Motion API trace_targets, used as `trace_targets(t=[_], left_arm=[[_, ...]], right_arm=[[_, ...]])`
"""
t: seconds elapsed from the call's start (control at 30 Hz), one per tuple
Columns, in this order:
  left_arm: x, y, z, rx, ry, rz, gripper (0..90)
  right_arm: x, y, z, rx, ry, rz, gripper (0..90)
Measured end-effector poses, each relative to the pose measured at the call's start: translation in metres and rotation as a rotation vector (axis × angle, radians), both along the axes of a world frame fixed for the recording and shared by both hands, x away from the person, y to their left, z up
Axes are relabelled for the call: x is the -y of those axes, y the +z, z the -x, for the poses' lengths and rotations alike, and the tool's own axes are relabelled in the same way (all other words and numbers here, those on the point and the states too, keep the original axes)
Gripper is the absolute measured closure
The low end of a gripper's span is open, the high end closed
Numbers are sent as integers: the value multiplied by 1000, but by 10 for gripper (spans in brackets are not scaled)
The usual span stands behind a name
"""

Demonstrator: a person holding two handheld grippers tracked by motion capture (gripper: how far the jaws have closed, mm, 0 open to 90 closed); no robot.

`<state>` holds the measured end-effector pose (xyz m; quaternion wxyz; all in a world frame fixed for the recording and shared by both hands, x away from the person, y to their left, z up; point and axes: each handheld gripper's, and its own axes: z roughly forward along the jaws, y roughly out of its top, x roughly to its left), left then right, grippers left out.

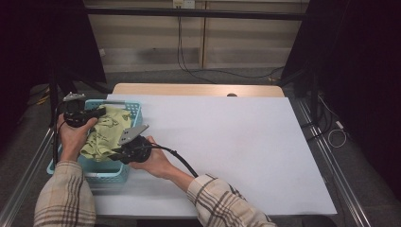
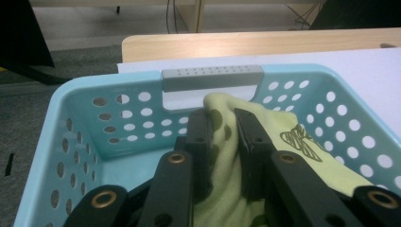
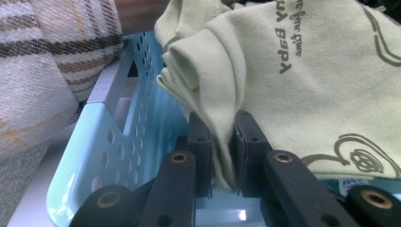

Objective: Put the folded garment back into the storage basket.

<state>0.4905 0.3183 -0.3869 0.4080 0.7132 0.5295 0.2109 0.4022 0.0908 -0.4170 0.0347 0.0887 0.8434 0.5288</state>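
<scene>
I see white surface (image 1: 227, 142) mid-frame, grey floor, cables upper centre. Both hand-held grippers, left (image 1: 99, 112) and right (image 1: 115, 152), pinch green cloth (image 1: 105, 132) in blue basket (image 1: 111, 174), left of frame.

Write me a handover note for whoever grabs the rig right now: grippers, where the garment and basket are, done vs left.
Left gripper: shut on a fold of the green garment, over the far end of the basket.
Right gripper: shut on another edge of the same garment, at the near end of the basket.
Blue basket: at the left edge of the white table.
Garment: bunched, partly raised between the two grippers, the rest inside the basket.
Done: both grips look secure.
Left: probably lift the garment clear of the basket and take it over to the table; nothing lies there yet.
</scene>
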Motion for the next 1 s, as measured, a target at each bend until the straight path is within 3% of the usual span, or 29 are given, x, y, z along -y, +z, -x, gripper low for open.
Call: trace_targets(t=[0.13, 0.17, 0.2, 0.37, 0.47, 0.67, 0.7, 0.73, 1.0], left_arm=[[2, -2, -2, -2, -3, -22, 768], [2, -2, -3, -7, 1, -46, 760], [2, -2, -4, -22, 4, -38, 754], [3, -5, -6, -12, 3, -32, 747], [3, -5, -6, -9, 22, -33, 625], [5, -1, -2, 16, 26, -35, 493], [4, -1, -2, 26, 20, -54, 485], [5, 0, -1, 14, 25, -51, 461], [7, 4, 2, 41, 35, -25, 243]], right_arm=[[-1, -2, -1, -8, -2, 5, 790], [-1, -2, 0, -10, -3, 4, 788], [-1, -2, 0, -13, -4, 6, 787], [-2, -3, -1, -15, -3, 1, 775], [-1, -3, -1, -16, 3, 0, 746], [0, -2, -2, -28, -13, -16, 591], [0, -1, -2, -25, -8, -18, 573], [1, -1, -2, -29, -5, -21, 544], [6, 8, 0, -16, -18, -50, 412]])
